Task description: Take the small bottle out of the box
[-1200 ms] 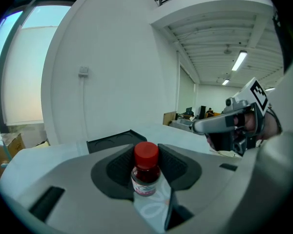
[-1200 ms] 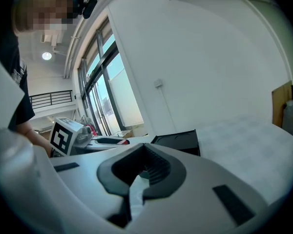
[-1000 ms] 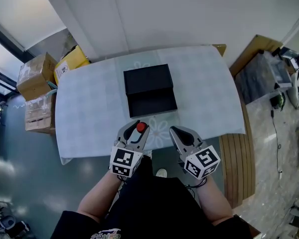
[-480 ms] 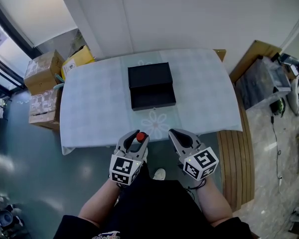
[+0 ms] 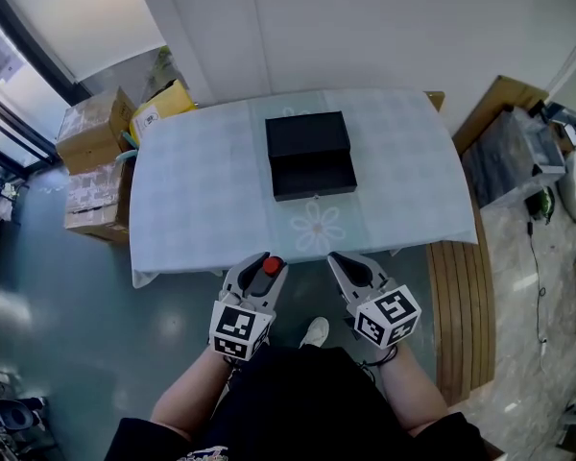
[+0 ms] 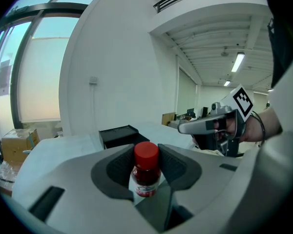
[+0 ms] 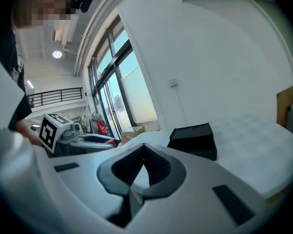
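Note:
A small bottle (image 6: 146, 172) with a red cap and a red label stands upright between the jaws of my left gripper (image 6: 147, 167), which is shut on it. In the head view that left gripper (image 5: 260, 269) hangs off the table's near edge, the bottle's red cap (image 5: 272, 266) showing at its tip. My right gripper (image 5: 348, 267) is beside it, shut with nothing held; its jaws meet at a point in the right gripper view (image 7: 143, 167). The open black box (image 5: 312, 156) lies on the table (image 5: 202, 200), far from both grippers. It also shows ahead in both gripper views (image 6: 119, 135) (image 7: 193, 140).
The table wears a pale checked cloth with a flower pattern (image 5: 318, 226) near the front edge. Cardboard boxes (image 5: 94, 161) are stacked at the left. A wooden bench (image 5: 458, 301) stands at the right, cluttered storage (image 5: 514, 157) beyond it. A white wall (image 5: 365, 27) runs behind the table.
Both grippers have drawn back from the table's front edge toward the person, the left one still holding the bottle. The table and box now sit farther away in the head view.

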Available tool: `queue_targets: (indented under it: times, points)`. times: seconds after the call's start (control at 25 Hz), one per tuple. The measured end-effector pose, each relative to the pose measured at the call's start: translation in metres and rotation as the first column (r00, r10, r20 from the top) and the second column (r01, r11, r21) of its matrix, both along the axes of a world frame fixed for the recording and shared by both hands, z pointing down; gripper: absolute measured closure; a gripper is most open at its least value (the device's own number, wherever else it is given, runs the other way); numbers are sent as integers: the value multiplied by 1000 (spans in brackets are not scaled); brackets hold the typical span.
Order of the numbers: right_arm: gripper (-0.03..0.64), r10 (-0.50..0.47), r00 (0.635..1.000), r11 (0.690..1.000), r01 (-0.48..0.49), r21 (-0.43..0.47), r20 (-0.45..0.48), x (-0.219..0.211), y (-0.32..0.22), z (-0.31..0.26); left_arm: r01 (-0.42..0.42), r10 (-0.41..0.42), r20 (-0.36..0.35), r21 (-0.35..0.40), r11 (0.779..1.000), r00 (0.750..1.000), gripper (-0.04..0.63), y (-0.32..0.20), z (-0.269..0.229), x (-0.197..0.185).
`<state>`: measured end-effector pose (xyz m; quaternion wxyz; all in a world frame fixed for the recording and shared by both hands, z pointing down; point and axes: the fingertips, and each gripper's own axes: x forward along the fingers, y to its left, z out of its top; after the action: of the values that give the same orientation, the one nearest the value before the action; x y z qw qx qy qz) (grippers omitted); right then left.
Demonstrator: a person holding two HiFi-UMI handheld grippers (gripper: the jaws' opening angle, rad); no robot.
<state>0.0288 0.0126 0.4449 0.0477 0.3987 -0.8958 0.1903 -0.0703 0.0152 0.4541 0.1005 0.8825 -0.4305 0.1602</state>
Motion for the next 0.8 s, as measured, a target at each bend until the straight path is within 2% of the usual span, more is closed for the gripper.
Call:
queue_targets:
  times: [0.4, 0.8]
  points:
    - [594, 23, 1000, 1000, -23, -20, -15, -73, 12, 5, -38, 38, -9, -6, 999, 999, 430, 7, 0, -68]
    - [594, 114, 993, 993, -115, -33, -42, -96, 18, 9, -130, 130, -30, -5, 991, 991, 430, 3, 4, -90]
